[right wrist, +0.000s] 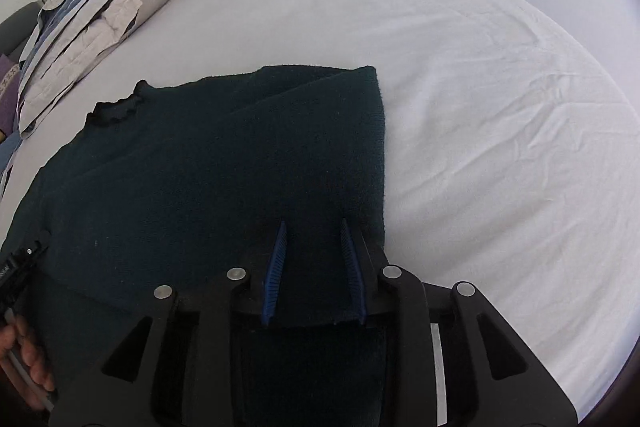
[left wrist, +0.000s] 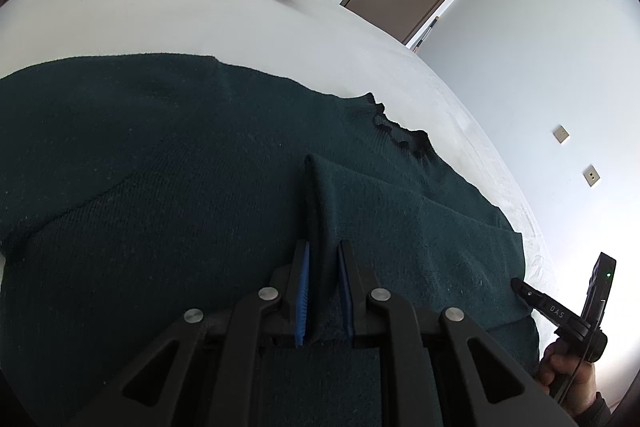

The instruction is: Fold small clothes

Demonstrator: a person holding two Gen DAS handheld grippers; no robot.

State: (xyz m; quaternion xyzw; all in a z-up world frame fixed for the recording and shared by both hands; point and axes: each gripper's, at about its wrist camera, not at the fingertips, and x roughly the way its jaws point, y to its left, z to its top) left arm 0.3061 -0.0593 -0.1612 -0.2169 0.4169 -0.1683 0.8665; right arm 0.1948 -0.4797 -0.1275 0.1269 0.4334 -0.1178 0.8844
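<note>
Two grippers | left fingers (left wrist: 306, 279) pinch sweater (left wrist: 160, 167) fold | right fingers (right wrist: 280, 255) straddle it, apart

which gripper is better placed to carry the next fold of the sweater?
Left. The left gripper is shut on a raised fold of the sweater; the right gripper stands open over flat fabric, gripping nothing.

My left gripper (left wrist: 324, 259) is black with blue ribbed pads (left wrist: 303, 291); silver rivets; my right gripper (right wrist: 313, 239) matches.
</note>
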